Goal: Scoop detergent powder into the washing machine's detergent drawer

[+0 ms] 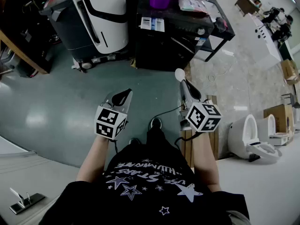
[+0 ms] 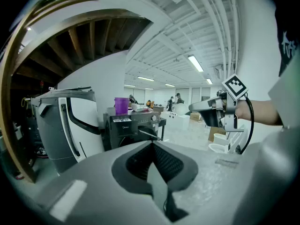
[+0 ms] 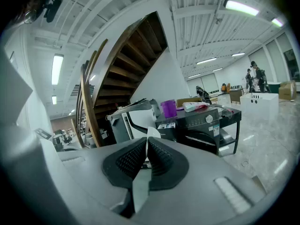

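Judging from these views, scooping has not begun: the black front-loading washing machine [image 1: 171, 41] stands well apart, ahead. The right gripper [image 1: 183, 82] is clamped on the thin handle of a small white plastic scoop [image 1: 179, 74], its round bowl pointing forward. The left gripper [image 1: 121, 96] is closed, holding nothing.

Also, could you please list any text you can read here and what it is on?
"Midea": front panel of the washing machine.
Sticker on the machine's front: too small to read.
T-shirt print: upside down and stylised, not reliably readable.
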`<state>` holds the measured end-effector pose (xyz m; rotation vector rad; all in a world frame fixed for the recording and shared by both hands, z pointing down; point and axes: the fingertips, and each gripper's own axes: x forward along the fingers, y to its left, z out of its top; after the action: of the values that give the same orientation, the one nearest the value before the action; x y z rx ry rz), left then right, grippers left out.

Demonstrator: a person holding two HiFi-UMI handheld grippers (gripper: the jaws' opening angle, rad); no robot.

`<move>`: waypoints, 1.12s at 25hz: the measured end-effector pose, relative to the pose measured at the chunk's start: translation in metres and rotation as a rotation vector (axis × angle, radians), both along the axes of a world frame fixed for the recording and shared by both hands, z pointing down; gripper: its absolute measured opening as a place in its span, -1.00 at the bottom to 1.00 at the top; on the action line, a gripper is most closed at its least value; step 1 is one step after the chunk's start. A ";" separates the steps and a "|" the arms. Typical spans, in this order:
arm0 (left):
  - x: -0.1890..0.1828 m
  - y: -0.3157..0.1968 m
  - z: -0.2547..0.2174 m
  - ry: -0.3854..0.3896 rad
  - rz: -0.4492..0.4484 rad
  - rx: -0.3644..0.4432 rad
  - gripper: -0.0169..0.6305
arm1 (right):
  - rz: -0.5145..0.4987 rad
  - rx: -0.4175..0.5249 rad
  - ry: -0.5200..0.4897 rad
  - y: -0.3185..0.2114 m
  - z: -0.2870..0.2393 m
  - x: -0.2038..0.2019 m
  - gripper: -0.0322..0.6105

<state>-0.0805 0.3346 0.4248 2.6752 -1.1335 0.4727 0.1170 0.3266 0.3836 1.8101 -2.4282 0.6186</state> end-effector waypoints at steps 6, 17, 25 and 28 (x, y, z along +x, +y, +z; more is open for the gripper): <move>-0.015 0.013 0.014 -0.025 -0.003 -0.032 -0.95 | -0.005 -0.024 -0.019 0.009 0.012 -0.015 -0.79; -0.050 0.001 0.026 -0.017 -0.068 -0.063 -0.95 | -0.011 -0.053 -0.003 -0.012 0.024 -0.027 -0.79; -0.034 -0.044 0.035 -0.035 -0.076 -0.078 -0.95 | 0.014 -0.047 -0.029 -0.060 0.029 0.003 -0.79; -0.017 -0.074 0.044 -0.063 -0.074 -0.087 -0.95 | 0.008 -0.053 -0.046 -0.095 0.039 0.022 -0.79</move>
<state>-0.0972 0.2608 0.4688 2.5510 -1.1955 0.5831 0.1385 0.2312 0.4224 1.8064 -2.4099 0.7267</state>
